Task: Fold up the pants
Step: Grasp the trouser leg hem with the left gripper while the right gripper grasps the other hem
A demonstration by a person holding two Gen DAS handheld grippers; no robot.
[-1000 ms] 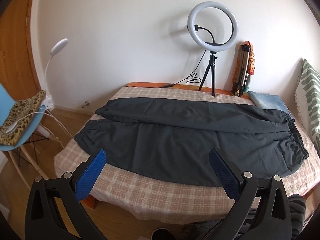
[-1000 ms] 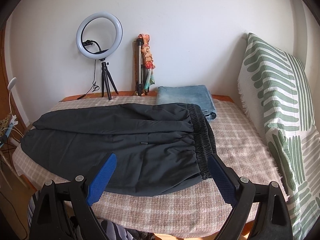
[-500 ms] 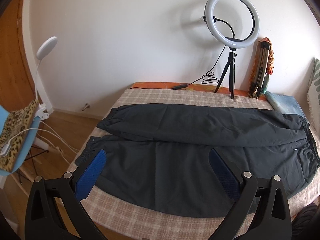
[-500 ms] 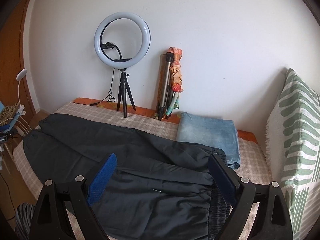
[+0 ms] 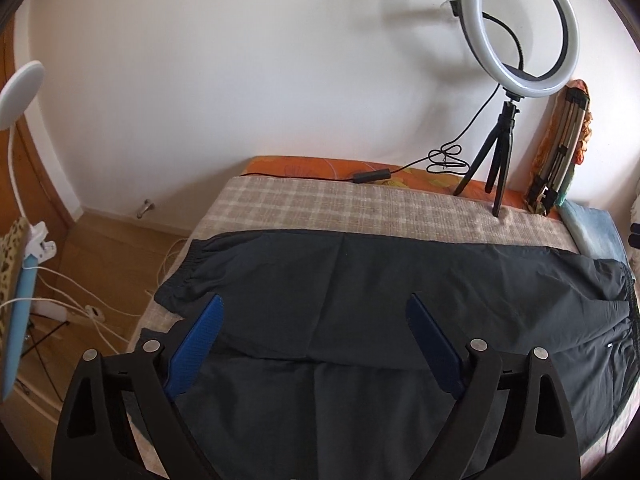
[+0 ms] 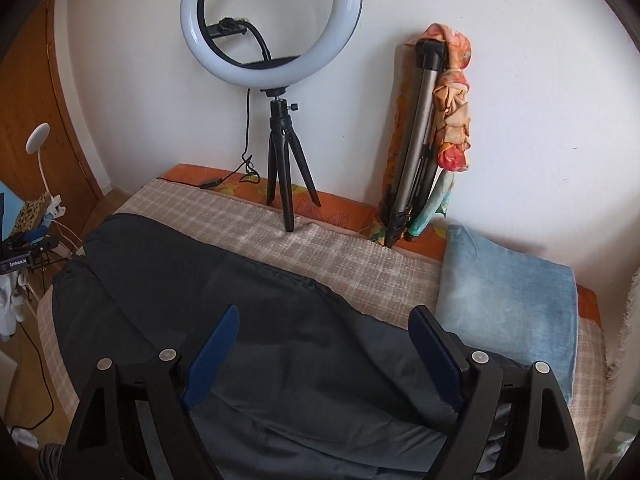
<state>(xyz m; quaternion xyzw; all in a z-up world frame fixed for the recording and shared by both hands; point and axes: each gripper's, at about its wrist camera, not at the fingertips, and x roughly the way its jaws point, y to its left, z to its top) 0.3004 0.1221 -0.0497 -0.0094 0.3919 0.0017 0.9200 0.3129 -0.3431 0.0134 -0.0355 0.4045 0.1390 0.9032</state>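
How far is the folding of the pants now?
Done: the dark pants lie spread on the checked blanket, one leg overlapping the other. In hand: nothing; the left claw and right claw hang open above the fabric. Left: grasping and every remaining fold.

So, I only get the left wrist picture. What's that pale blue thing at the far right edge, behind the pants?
Observer: The right wrist view shows it whole: folded light blue jeans, lying flat on the checked blanket beside the waist end of the dark pants.
Visitor: And where's the other tool?
Observer: The right tool hangs open over the pants near that waist end, gripping nothing.
Visitor: Is the thing leaning on the wall a tripod?
Observer: Yes, a folded tripod, with an orange floral cloth draped over its top.
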